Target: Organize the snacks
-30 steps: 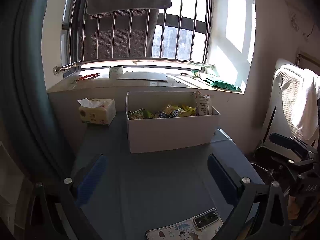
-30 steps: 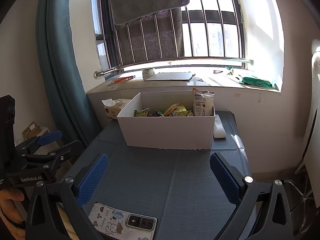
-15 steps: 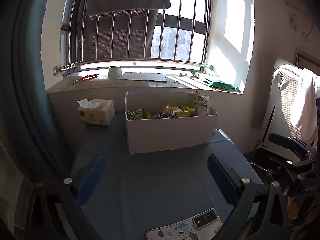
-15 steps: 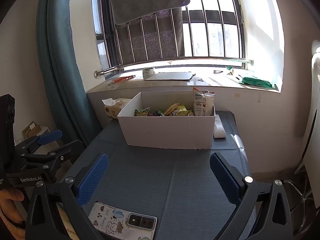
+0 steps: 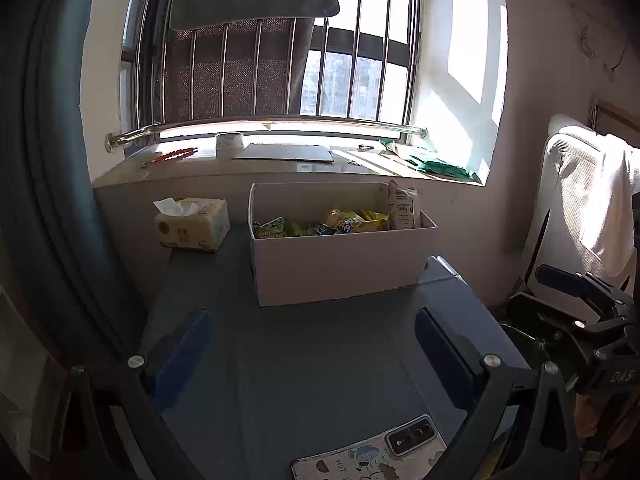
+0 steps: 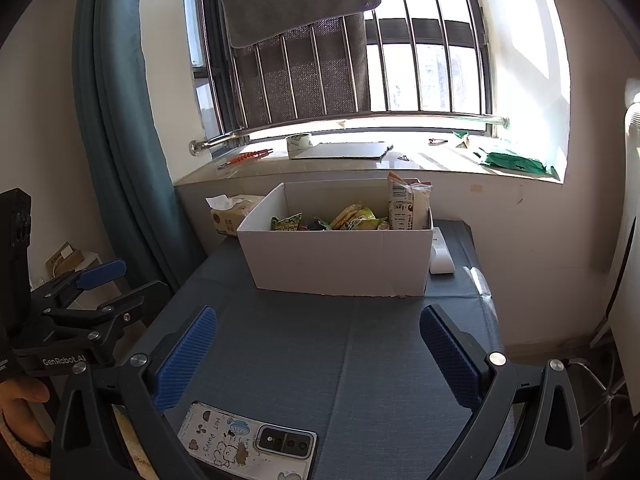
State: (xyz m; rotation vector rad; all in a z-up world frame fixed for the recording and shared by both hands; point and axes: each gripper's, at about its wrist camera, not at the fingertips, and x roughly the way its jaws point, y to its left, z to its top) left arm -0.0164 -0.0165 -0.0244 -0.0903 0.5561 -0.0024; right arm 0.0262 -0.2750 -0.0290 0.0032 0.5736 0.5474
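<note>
Snacks, crinkly yellow and green packets (image 6: 352, 218), lie inside the white cardboard box (image 5: 340, 268) on the grey bench (image 6: 352, 344), unmoved over the last second. Left gripper (image 5: 312, 352) and right gripper (image 6: 316, 356) hover, jaws apart, holding nothing; sorted or awaiting sorting, either fits.

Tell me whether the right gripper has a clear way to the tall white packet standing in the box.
Probably yes. The right gripper is open and empty, with bare tabletop up to the white box. The tall white packet stands above the open rim at the box's right end.
</note>
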